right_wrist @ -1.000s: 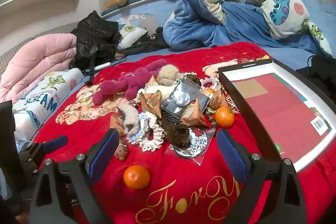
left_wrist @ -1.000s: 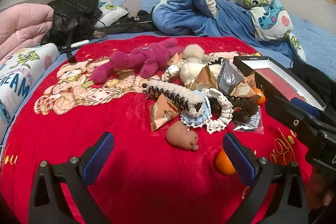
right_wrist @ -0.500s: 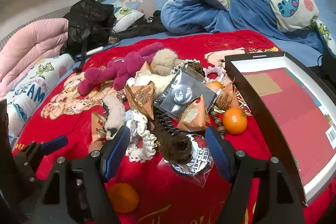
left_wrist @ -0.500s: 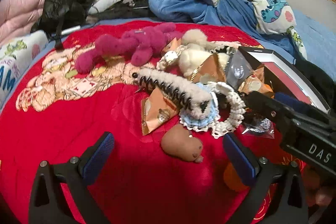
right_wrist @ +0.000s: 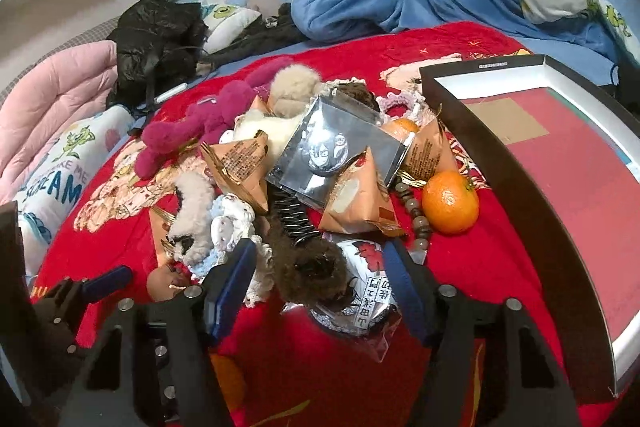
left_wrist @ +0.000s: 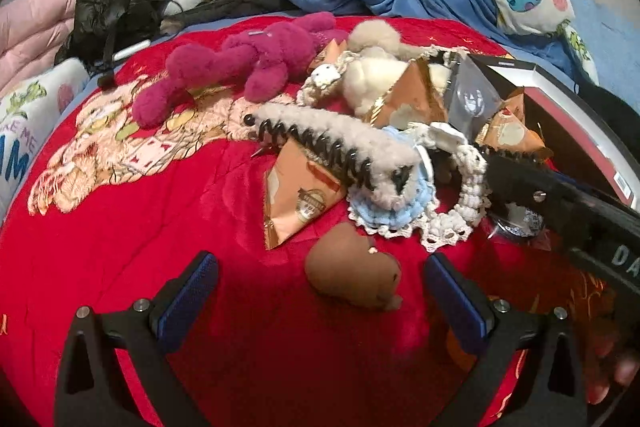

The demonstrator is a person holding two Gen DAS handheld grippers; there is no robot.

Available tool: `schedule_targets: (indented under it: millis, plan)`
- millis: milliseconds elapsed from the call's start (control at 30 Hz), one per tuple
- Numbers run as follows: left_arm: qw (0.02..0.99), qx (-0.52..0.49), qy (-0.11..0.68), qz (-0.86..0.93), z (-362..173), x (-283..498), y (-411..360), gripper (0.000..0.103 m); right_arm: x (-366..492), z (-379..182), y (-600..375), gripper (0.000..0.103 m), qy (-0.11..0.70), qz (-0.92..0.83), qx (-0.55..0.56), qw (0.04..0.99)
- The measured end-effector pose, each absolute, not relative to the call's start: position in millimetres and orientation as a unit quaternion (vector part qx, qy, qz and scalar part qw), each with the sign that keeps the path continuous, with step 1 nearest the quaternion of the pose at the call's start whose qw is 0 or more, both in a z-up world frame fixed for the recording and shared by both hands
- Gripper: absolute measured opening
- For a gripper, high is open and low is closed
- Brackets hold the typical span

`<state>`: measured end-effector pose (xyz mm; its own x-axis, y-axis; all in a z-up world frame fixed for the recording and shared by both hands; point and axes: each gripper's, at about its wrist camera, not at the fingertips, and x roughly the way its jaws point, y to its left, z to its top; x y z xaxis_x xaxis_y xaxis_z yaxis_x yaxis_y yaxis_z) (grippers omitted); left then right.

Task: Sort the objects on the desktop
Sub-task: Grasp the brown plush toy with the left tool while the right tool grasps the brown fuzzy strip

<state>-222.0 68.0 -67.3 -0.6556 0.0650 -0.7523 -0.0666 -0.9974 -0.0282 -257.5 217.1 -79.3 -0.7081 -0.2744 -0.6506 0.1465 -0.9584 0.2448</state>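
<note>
Red blanket (right_wrist: 480, 267) on bed, pile mid-blanket. Right gripper (right_wrist: 320, 283) closing around brown fuzzy hair claw (right_wrist: 312, 271) at pile's near edge; pads not yet touching. Light, plush over stiff clip: grip across body. Left gripper (left_wrist: 320, 295) wide, empty, straddling brown bear toy (left_wrist: 352, 275).

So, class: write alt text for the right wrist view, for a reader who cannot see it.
The right gripper, jaws closing, straddles a brown fuzzy hair claw on a red blanket heaped with snack packets, scrunchies and plush toys. A tangerine lies beside an open box.
</note>
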Motion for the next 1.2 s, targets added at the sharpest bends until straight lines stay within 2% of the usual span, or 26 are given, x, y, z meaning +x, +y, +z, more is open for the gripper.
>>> schedule_targets:
  millis: [100, 367, 433, 500, 600, 933, 1200]
  plan:
    - [0.037, -0.426, -0.023, 0.904, -73.2, -227.0, 59.0, 0.103, -256.5, -79.7, 222.7, 0.059, -0.106, -0.917, 0.367, 0.113]
    - [0.036, -0.433, -0.022, 0.900, -77.9, -227.7, 60.9, 0.103, -251.3, -79.9, 218.2, 0.055, -0.100, -0.915, 0.373, 0.119]
    - [0.035, -0.434, -0.021, 0.900, -78.1, -227.5, 61.5, 0.103, -249.8, -79.4, 217.4, 0.048, -0.106, -0.913, 0.373, 0.128]
    - [0.035, -0.434, -0.019, 0.900, -78.7, -227.4, 61.0, 0.103, -249.8, -80.0, 215.3, 0.033, -0.101, -0.913, 0.374, 0.126]
    - [0.035, -0.434, -0.021, 0.900, -79.3, -228.2, 61.5, 0.103, -251.6, -81.9, 213.0, 0.030, -0.099, -0.912, 0.376, 0.130]
    - [0.034, -0.431, -0.022, 0.901, -78.7, -228.8, 62.9, 0.103, -251.3, -81.3, 216.7, 0.029, -0.113, -0.912, 0.372, 0.129]
    - [0.035, -0.421, -0.030, 0.906, -72.1, -226.6, 61.3, 0.074, -242.9, -72.3, 205.0, 0.027, -0.087, -0.920, 0.360, 0.125]
